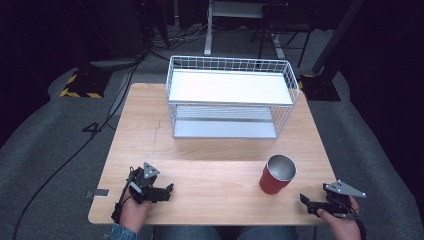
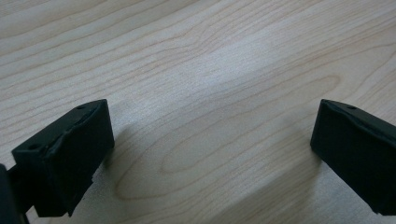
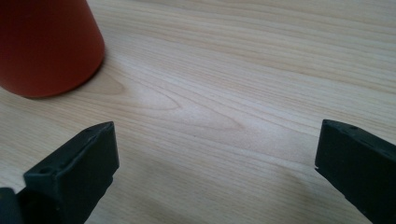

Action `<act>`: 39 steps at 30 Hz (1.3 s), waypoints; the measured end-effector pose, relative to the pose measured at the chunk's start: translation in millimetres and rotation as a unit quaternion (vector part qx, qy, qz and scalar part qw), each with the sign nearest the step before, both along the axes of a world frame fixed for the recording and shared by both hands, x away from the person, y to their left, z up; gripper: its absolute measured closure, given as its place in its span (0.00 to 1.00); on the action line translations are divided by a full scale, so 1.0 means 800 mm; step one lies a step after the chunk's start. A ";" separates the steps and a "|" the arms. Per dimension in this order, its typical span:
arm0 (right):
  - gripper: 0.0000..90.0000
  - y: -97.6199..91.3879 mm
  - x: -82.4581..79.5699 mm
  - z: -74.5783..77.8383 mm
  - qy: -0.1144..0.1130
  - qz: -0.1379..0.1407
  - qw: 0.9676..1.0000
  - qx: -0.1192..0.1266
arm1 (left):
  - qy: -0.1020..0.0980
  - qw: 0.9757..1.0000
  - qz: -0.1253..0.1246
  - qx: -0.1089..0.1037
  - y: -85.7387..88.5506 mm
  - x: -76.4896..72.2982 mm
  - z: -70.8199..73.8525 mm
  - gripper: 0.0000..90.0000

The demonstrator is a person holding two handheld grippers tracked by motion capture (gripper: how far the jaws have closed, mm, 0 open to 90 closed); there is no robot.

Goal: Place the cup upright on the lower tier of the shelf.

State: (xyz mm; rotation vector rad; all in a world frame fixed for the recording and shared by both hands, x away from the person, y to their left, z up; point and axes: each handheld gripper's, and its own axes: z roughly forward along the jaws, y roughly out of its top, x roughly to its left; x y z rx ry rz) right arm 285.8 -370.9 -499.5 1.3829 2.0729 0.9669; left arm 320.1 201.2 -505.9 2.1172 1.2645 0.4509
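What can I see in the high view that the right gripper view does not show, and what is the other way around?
High view alone: the white wire rack at the table's far side, the left gripper, both hands, and the cup's open top with its metallic inside. Right gripper view alone: a close look between the right gripper jaws, set wide apart over bare wood. Both share: the red cup, standing upright, and the wooden table.
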 end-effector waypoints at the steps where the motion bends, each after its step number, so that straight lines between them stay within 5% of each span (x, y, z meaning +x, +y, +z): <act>1: 0.00 0.002 -0.001 0.001 -0.003 0.002 1.000 0.000 | 0.000 1.000 0.000 0.001 0.000 0.000 0.000 0.00; 20: 0.00 0.053 -0.012 0.024 -0.058 0.054 0.995 0.055 | 0.000 1.000 0.000 0.001 0.000 0.000 0.000 0.00; 39: 0.00 0.111 0.018 0.010 -0.039 0.099 0.992 0.075 | 0.000 1.000 0.000 0.001 0.000 0.000 0.000 0.00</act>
